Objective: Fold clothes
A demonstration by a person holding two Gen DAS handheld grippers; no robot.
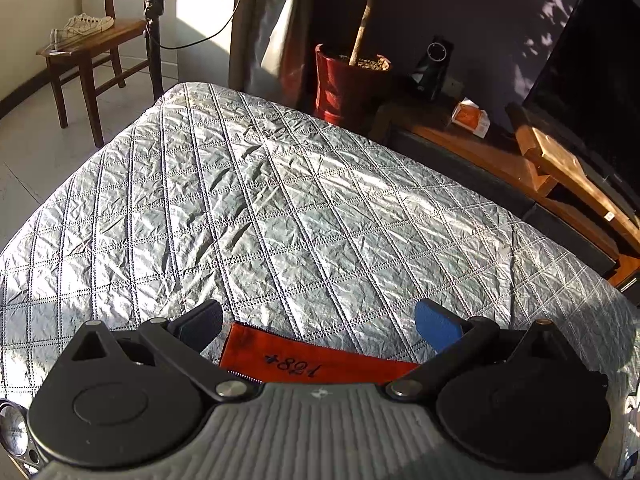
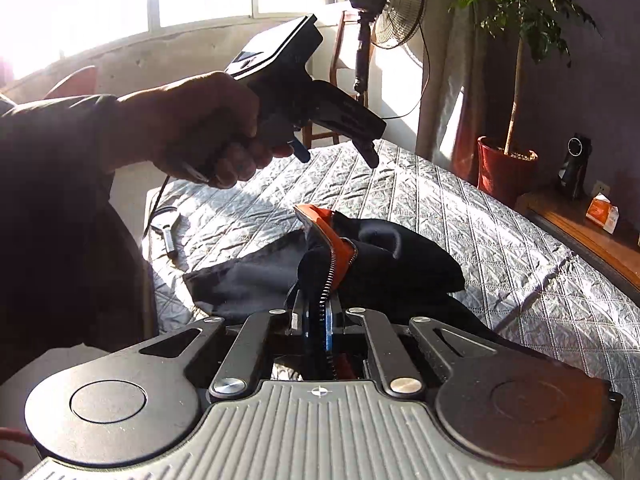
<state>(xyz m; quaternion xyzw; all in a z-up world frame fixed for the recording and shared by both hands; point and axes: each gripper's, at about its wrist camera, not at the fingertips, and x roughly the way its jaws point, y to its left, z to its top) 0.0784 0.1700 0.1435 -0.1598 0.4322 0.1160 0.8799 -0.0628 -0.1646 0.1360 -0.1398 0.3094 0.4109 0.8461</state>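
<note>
Fabric fills the right gripper: its two jaws are clamped on a fold of the dark garment, pinching the orange-lined zipper edge that rises just past the fingertips. One garment is in view, heaped on the grey quilted bed cover, its lighter side spread flat toward the left of the right wrist view. The left gripper hangs above the quilt with its two fingers spread wide and nothing between the pads; one blue pad catches the sun. Below it lies one orange strip with teeth along its edges and a handwritten number, probably the same zipper lining. Seen from the right wrist, the person's left hand wraps the left gripper's handle, tilted downward over the bed, a dark sleeve behind it. Beyond the bed stand one red plant pot, one standing fan, and one wooden chair carrying one white shoe.
</note>
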